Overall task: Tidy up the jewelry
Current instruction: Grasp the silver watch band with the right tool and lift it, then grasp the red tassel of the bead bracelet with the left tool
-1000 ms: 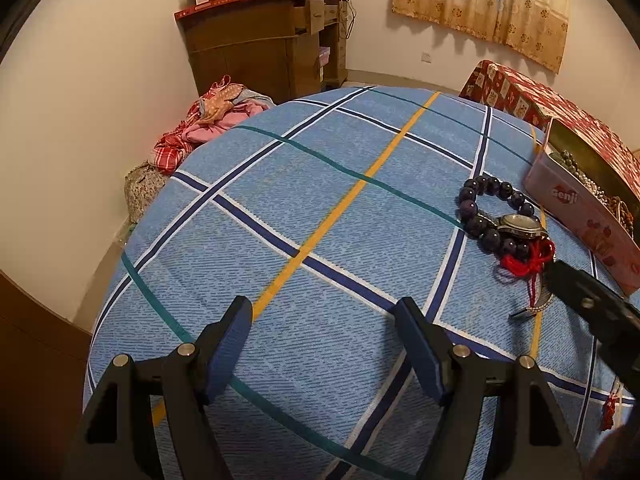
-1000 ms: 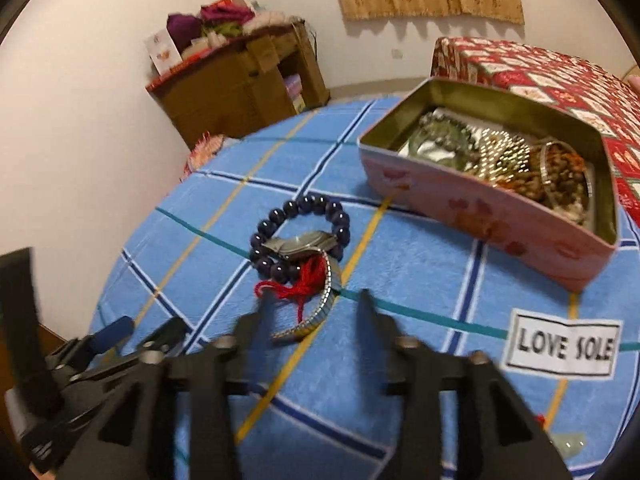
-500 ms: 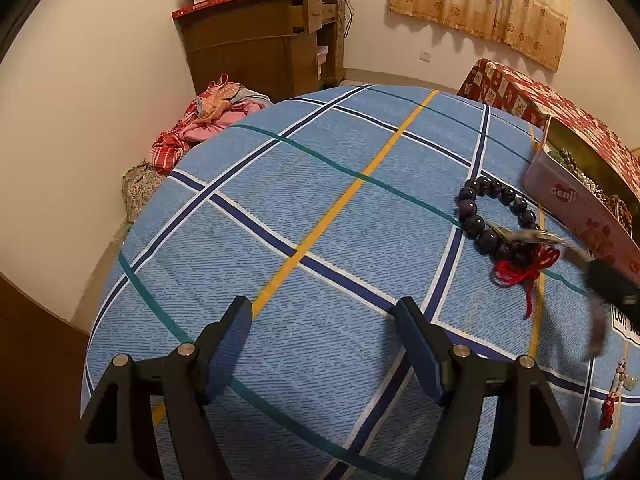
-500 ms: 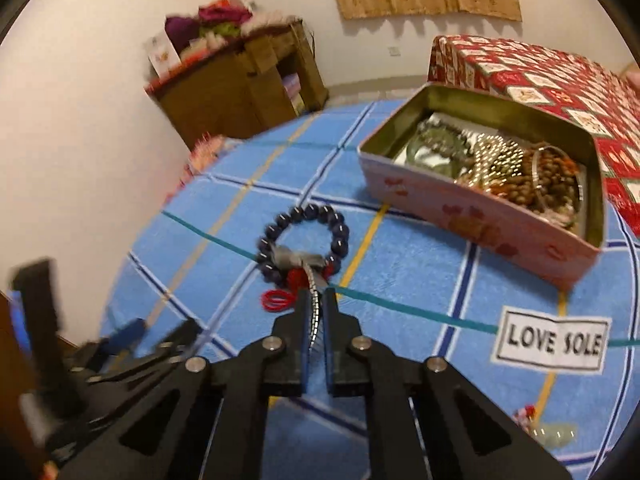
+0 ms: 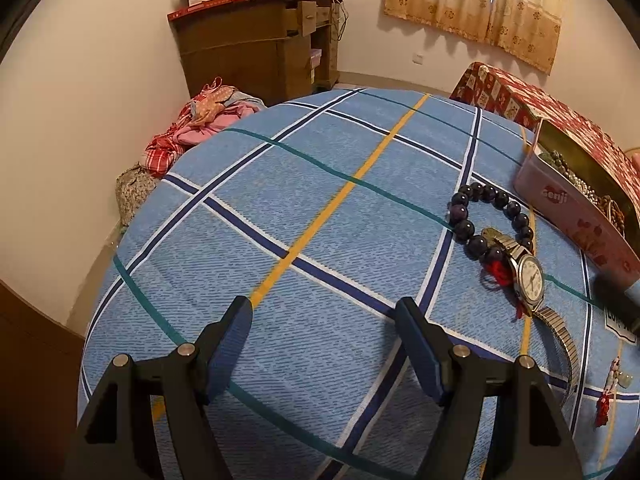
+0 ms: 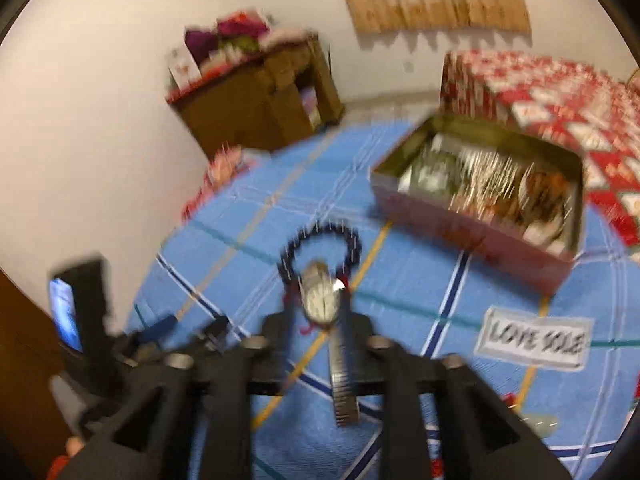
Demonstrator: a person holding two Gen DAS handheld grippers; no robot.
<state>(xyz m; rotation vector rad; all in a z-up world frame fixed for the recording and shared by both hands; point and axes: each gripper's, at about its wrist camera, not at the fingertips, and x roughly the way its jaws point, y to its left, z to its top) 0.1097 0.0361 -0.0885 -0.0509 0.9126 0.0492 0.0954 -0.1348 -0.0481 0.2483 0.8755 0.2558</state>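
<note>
A silver wristwatch (image 5: 529, 280) with a metal stretch band lies on the blue plaid cloth (image 5: 320, 216), partly over a dark bead bracelet (image 5: 486, 216) with a red tassel (image 5: 498, 272). In the blurred right wrist view the watch (image 6: 322, 300) sits between the fingers of my right gripper (image 6: 318, 316), which stand slightly apart; its band (image 6: 342, 384) trails toward the camera. The bead bracelet (image 6: 320, 248) lies just beyond. My left gripper (image 5: 324, 316) is open and empty over bare cloth, left of the jewelry. A pink tin (image 6: 472, 228) holds several bracelets.
A white "LOVE SOLE" label (image 6: 534, 342) lies on the cloth right of the watch. A small charm with a red tassel (image 5: 606, 396) lies near the right edge. A red patterned box (image 5: 552, 112) stands behind the tin. A wooden cabinet (image 5: 256, 48) and clothes pile are beyond the table.
My right gripper had shut on the watch band and dragged the watch toward me. Now its fingers have parted and the watch lies face up, its band stretched out. The left gripper has not moved.
</note>
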